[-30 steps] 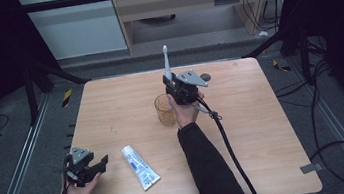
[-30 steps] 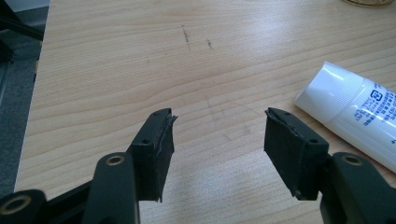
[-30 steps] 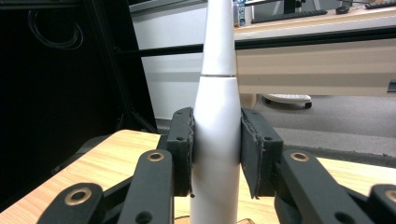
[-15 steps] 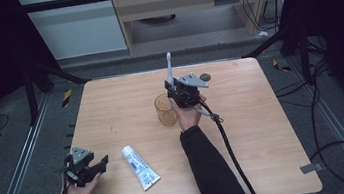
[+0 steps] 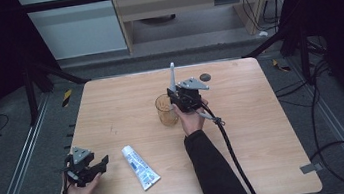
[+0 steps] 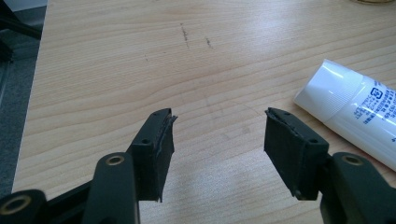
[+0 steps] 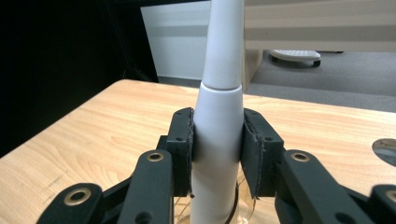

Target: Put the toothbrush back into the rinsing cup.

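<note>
A white toothbrush handle (image 7: 219,116) stands upright between the jaws of my right gripper (image 7: 218,140), which is shut on its thick lower part. In the high view the toothbrush (image 5: 172,74) rises above the right gripper (image 5: 179,95), just right of an amber glass cup (image 5: 165,110) at the table's middle. The cup's rim (image 7: 243,209) lies below the jaws, around the handle's lower end. My left gripper (image 6: 218,126) is open over bare wood at the front left (image 5: 99,163). A white toothpaste tube (image 5: 140,166) lies flat to its right, cap (image 6: 327,88) toward the gripper, apart from the jaws.
A wooden table (image 5: 265,130) carries everything. A small dark round disc (image 5: 204,77) lies behind the right gripper. The right gripper's black cable (image 5: 229,145) trails toward the front edge. Metal rails and a dark floor surround the table.
The right gripper has sunk slightly with the toothbrush, whose tip now stands lower, beside the cup. The left gripper and the tube have stayed put.
</note>
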{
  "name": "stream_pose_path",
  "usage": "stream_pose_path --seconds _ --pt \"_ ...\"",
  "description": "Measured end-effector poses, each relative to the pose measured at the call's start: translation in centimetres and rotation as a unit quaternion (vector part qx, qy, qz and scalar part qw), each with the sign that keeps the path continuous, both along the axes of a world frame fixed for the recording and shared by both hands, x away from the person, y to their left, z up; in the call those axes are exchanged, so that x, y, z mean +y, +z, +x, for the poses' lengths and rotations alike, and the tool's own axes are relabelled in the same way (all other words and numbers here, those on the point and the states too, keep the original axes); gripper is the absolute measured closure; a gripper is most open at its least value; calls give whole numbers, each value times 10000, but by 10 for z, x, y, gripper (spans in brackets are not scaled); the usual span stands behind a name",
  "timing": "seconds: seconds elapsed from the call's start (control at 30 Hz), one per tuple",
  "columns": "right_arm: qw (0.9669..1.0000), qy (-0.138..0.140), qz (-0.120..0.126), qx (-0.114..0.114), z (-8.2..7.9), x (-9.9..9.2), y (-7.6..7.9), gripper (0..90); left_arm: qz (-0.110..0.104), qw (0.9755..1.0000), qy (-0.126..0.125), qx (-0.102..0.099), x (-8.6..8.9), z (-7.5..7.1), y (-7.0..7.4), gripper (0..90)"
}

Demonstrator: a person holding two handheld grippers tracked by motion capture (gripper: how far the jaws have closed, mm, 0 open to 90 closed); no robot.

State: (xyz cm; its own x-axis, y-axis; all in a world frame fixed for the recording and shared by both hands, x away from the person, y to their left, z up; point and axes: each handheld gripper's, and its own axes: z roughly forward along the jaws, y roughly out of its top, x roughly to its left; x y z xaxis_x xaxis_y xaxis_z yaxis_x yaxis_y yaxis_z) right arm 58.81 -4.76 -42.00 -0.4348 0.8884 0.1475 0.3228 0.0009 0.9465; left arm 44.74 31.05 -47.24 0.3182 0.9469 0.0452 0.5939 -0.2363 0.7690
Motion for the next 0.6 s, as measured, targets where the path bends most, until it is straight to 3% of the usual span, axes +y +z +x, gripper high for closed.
stream_pose_path --seconds 0.33,0.6 --pt "9996 99 -261 102 -3 2 -4 667 5 10000 0 -5 0 0 0 416" --pt "9991 151 -316 219 -3 2 -5 666 10 10000 -4 -4 0 0 0 416"
